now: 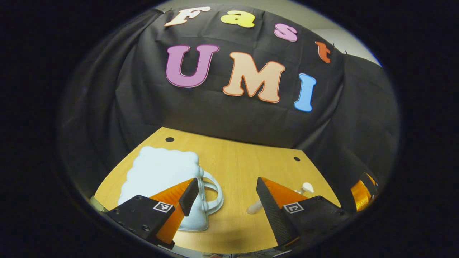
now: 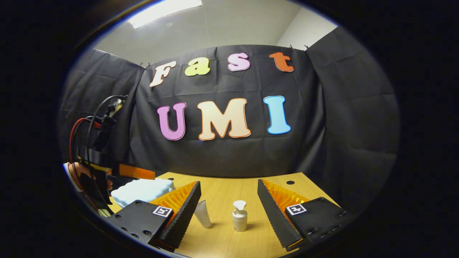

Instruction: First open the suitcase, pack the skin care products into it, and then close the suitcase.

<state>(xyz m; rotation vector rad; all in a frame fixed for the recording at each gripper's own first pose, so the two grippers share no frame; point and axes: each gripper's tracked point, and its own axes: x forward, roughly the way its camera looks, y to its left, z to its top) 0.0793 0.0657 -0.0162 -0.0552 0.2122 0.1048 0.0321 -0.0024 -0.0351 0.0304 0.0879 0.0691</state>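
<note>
A pale, cloud-shaped suitcase (image 1: 161, 173) lies flat and closed on the wooden table (image 1: 244, 154), its handle (image 1: 214, 195) pointing right. My left gripper (image 1: 227, 180) is open above the table's near edge, its left finger over the handle side of the case. A white tube (image 1: 254, 208) and a white pump bottle (image 1: 307, 187) are partly hidden behind its right finger. In the right gripper view, my right gripper (image 2: 228, 183) is open, with the tube (image 2: 202, 214) and the upright pump bottle (image 2: 239, 215) on the table between its fingers. The suitcase (image 2: 141, 191) lies to the left.
The black cloth wall closes the table's back and sides. Two small dark holes (image 1: 169, 139) sit in the tabletop near the far edge. A hand (image 2: 77, 172) holds the left gripper (image 2: 107, 172), with cables, at the left of the right gripper view. The right gripper (image 1: 362, 193) shows at the far right.
</note>
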